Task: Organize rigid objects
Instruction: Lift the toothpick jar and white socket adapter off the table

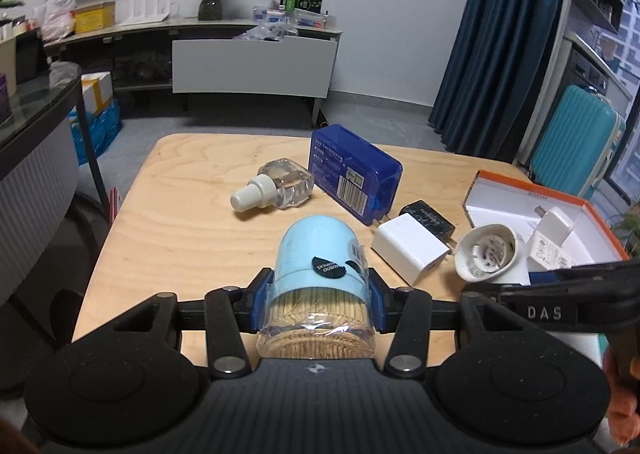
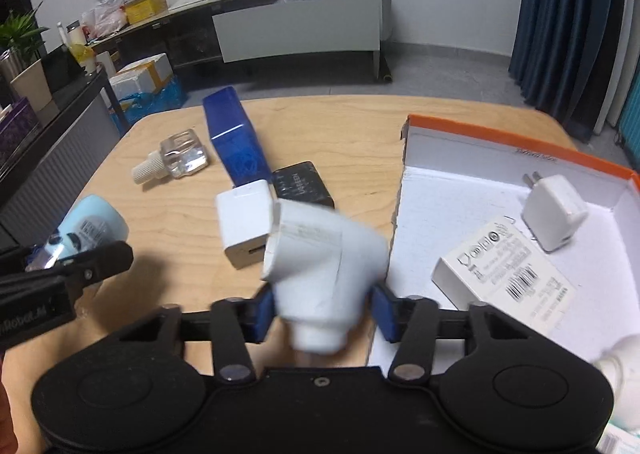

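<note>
Wooden table point(image 1: 192, 221) with scattered items, seen from both wrist cameras.

Left gripper point(image 1: 316, 304): blue pads closed against the two sides of one toothpick container point(image 1: 316, 254), pale blue cap pointing away, clear end full of toothpicks toward the camera. The container is held above the table's near edge.

Right gripper point(image 2: 322, 308): pads pressed on either side of one white pipe fitting point(image 2: 320, 254), an elbow-shaped piece, blurred. It sits between the fingers at the left edge of the open box point(image 2: 440, 189), over the table.

Loose on the table, one of each:
- clear glass bottle point(image 1: 280, 183) with a white cap, lying on its side;
- blue plastic case point(image 1: 354, 175), barcode label up, just beside the bottle;
- black charger point(image 1: 430, 215), touching the case's near corner;
- white charger point(image 1: 408, 248), just in front of the black one.

One open box, white inside with an orange rim, lies at the right. Inside it are two items: one white plug adapter point(image 2: 554, 211) with two prongs, and one small white carton point(image 2: 504, 268) printed with a barcode. A further white object at the box's near corner is too cut off to identify.
</note>
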Demonstrator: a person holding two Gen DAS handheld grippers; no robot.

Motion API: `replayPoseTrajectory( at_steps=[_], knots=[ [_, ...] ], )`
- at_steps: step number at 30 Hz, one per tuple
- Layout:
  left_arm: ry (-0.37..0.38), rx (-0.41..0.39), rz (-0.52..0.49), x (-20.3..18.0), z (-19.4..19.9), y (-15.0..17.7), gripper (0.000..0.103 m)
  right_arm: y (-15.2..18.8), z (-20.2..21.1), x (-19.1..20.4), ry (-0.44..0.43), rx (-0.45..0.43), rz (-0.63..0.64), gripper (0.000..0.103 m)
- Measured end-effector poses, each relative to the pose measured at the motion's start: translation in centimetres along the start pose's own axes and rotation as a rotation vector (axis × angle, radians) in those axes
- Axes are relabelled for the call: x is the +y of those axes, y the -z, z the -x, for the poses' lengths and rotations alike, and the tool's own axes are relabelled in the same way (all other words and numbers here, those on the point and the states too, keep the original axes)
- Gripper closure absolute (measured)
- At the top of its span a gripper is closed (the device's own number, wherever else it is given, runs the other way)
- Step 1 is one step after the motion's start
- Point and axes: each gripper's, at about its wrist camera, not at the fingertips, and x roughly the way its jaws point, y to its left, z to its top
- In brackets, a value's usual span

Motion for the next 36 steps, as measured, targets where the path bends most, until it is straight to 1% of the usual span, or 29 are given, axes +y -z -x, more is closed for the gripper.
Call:
replayPoseTrajectory(
  at_steps=[3, 5, 6, 7, 8, 9, 10, 11, 13, 15, 20, 25, 27, 28, 29, 36],
  knots=[
    [0.0, -0.006, 0.005, -0.3, 0.8, 0.3, 0.055, 0.3, 1.1, 0.2, -0.026, -0.01, 0.01, 0.054],
    [0.004, -0.008, 0.017, -0.5, 1.4, 0.6, 0.055, 0.6, 1.8, 0.3, -0.04, -0.022, 0.01, 0.071],
    [0.003, -0.008, 0.019, -0.6, 1.6, 0.7, 0.055, 0.7, 2.0, 0.5, -0.042, -0.02, 0.021, 0.072],
    [0.005, -0.007, 0.019, -0.6, 1.9, 0.9, 0.055, 0.7, 2.1, 0.6, -0.038, -0.01, 0.033, 0.07],
    [0.004, -0.007, 0.019, -0.7, 2.2, 1.1, 0.055, 0.9, 2.3, 0.6, -0.037, -0.012, 0.037, 0.054],
    [0.002, -0.008, 0.019, -0.8, 2.5, 1.3, 0.055, 1.0, 2.5, 0.6, -0.04, -0.022, 0.033, 0.04],
    [0.002, -0.007, 0.024, -0.7, 2.6, 1.5, 0.055, 1.0, 2.6, 0.5, -0.039, -0.037, 0.022, 0.017],
    [0.003, -0.004, 0.031, -0.6, 2.7, 1.6, 0.055, 1.0, 2.8, 0.4, -0.047, -0.053, 0.011, 0.011],
    [0.002, 0.001, 0.04, -0.4, 2.9, 1.9, 0.055, 0.7, 2.5, 0.4, -0.069, -0.05, 0.005, 0.011],
    [0.002, 0.005, 0.049, -0.2, 2.9, 2.1, 0.055, 0.4, 1.9, 0.7, -0.063, -0.049, 0.016, 0.011],
    [0.006, 0.01, 0.066, 0.5, 2.7, 2.2, 0.055, -0.3, -0.4, 1.6, -0.078, -0.003, 0.088, 0.01],
    [0.016, 0.011, 0.077, 0.9, 2.3, 2.3, 0.055, -1.1, -2.3, 2.1, -0.08, 0.019, 0.165, 0.01],
    [0.019, 0.013, 0.078, 0.9, 2.1, 2.3, 0.055, -1.1, -2.9, 1.9, -0.105, 0.035, 0.161, 0.011],
    [0.02, 0.014, 0.078, 0.8, 2.0, 2.3, 0.055, -1.0, -3.0, 1.8, -0.108, 0.036, 0.153, 0.02],
    [0.022, 0.014, 0.078, 0.8, 1.9, 2.4, 0.055, -0.9, -3.0, 1.8, -0.106, 0.03, 0.146, 0.021],
    [0.019, 0.006, 0.074, 0.3, 2.4, 2.3, 0.055, 0.0, -0.6, 1.4, -0.114, -0.016, 0.089, 0.022]
  ],
)
